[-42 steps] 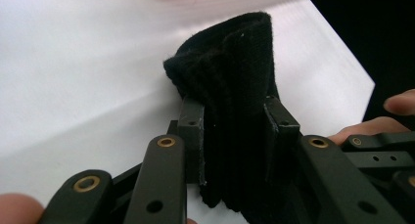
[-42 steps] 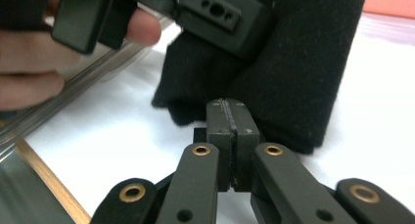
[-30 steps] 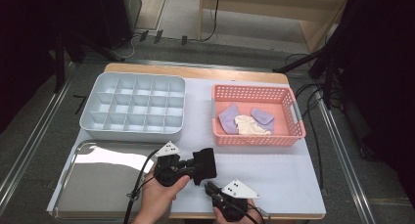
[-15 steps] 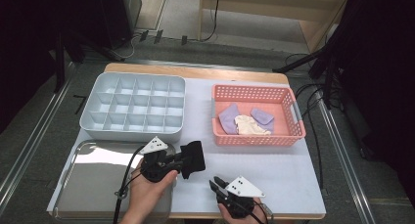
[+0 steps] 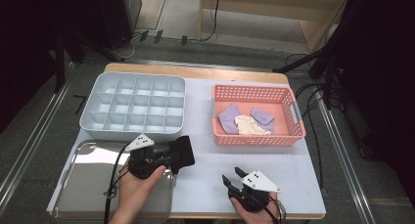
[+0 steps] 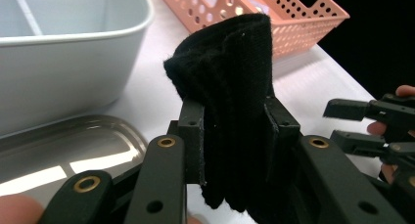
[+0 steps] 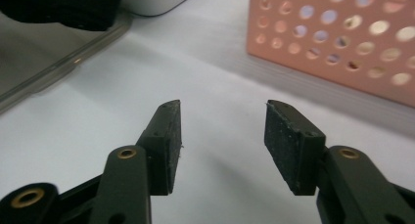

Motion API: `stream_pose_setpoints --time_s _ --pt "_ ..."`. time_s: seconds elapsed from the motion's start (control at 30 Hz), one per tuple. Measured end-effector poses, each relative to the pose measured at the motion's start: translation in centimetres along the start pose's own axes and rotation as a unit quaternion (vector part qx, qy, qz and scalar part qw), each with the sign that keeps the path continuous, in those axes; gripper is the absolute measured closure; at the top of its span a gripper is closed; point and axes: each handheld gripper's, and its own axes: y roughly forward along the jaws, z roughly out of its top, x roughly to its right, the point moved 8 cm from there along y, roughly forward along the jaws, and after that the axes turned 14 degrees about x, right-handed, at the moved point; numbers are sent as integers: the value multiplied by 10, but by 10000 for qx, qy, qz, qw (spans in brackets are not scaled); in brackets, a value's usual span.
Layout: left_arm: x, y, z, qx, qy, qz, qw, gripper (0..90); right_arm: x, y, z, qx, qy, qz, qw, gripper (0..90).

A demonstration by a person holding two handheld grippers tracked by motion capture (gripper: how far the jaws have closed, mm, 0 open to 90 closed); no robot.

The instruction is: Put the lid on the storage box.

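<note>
- Left tongs (image 5: 177,154) clamp a folded black sock (image 6: 230,87) above the steel tray (image 5: 88,194), not yet placed.
- Right tongs (image 7: 222,121), empty, have just been opening.
- Three more socks (image 5: 244,122) wait in the pink basket (image 5: 259,140).

Bright overhead light, glare on steel tray (image 5: 93,180), dark surrounds; gripper views soft, bkgd blurred.

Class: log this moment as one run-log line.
left tongs: shut on black sock | right tongs: just opening, nothing between | sock: above tray edge
</note>
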Motion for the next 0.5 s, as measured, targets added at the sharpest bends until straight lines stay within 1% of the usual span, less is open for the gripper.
stream_pose_setpoints --time_s 0.1,0.23,0.3,0.4,0.5 --pt "-6 -5 1 -35 8 82 10000 679 11 -2 4 -34 -105 -37 9999 442" --pt "-13 -12 3 8 -5 172 9999 679 29 -6 5 -152 -143 -10 9998 399" --pt "-17 -15 3 22 -10 218 9998 679 39 -8 5 -167 -166 -65 9997 390" --pt "-22 -20 2 22 6 277 9996 679 54 -11 7 -129 -53 -127 9998 380" --pt "-25 -26 2 54 -34 323 9995 679 65 -13 8 -23 135 -188 9997 373"
